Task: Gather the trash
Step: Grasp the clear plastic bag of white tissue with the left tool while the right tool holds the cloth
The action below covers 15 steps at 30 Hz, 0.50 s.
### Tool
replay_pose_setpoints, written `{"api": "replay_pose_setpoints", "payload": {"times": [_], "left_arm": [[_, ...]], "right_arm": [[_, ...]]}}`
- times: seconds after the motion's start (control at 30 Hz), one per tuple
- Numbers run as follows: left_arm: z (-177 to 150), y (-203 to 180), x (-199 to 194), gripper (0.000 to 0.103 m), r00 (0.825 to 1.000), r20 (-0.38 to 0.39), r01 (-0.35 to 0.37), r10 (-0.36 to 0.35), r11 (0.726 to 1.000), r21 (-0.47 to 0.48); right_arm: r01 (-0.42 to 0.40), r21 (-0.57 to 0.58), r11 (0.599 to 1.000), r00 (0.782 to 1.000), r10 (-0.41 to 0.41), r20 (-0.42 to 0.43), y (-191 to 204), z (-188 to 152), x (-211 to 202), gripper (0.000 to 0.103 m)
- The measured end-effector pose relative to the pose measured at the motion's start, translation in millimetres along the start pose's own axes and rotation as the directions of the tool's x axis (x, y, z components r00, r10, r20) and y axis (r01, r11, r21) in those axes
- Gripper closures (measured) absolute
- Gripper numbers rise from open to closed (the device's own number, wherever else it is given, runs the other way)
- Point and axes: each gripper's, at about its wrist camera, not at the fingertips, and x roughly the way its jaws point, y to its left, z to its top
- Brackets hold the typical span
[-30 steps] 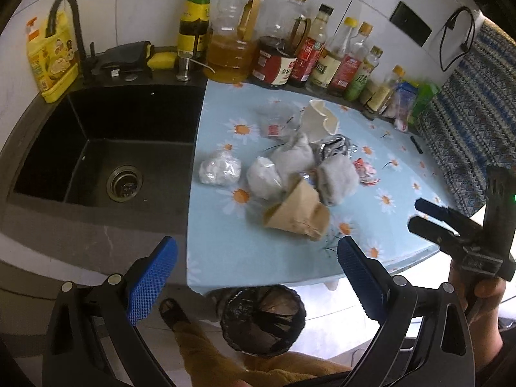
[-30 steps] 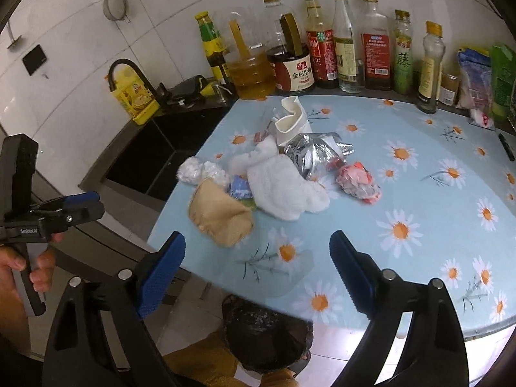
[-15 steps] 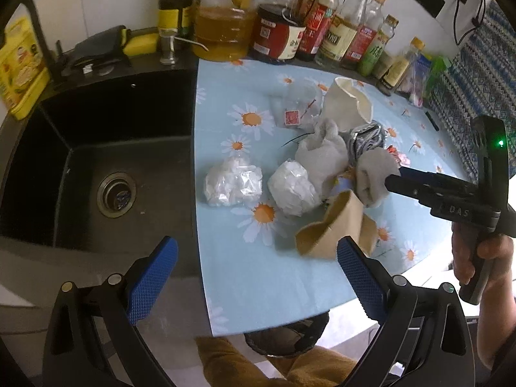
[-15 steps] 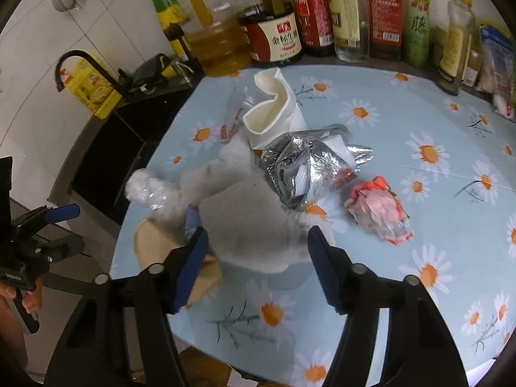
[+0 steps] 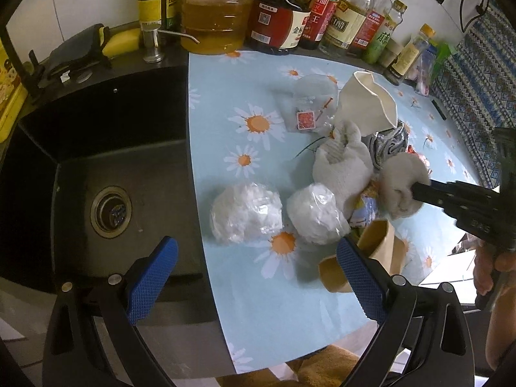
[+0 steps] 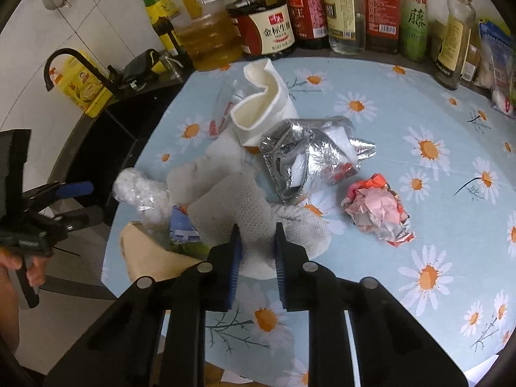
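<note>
the right gripper (image 6: 257, 247) had its blue pads pinched on the near fold of the white paper towel (image 6: 238, 206), a soft edge easy to lift. the left gripper (image 5: 254, 274) hung wide open and empty over the table edge (image 5: 225, 306), near the plastic-wrapped wad (image 5: 246, 213). beyond lay the foil wrapper (image 6: 309, 161) and bottles (image 6: 379, 9).

Crinkled shiny foil wrapper (image 6: 309, 158); matt textured paper towel (image 6: 245, 213).

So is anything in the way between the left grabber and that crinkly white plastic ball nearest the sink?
No. The left gripper is open, and only bare daisy tablecloth lies before the plastic ball.
</note>
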Motion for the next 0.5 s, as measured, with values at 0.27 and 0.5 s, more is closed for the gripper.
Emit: {"api": "replay_pose_setpoints", "payload": {"times": [0.27,0.5], "left_arm": [[9.2,-0.1,10.2,0.014,0.999,-0.020,-0.048,0.050,0.996,0.071],[16.7,-0.4,37.2,0.034,0.995,-0.079,-0.049,0.061,0.988,0.143]], "right_arm": [[0.003,0.017,1.000,0.995,-0.005,0.097,7.6,-0.8,-53.1,0.082],[0.025,0.084,0.996,0.990,-0.036,0.139,1.1,-17.7,-82.9,0.082]]}}
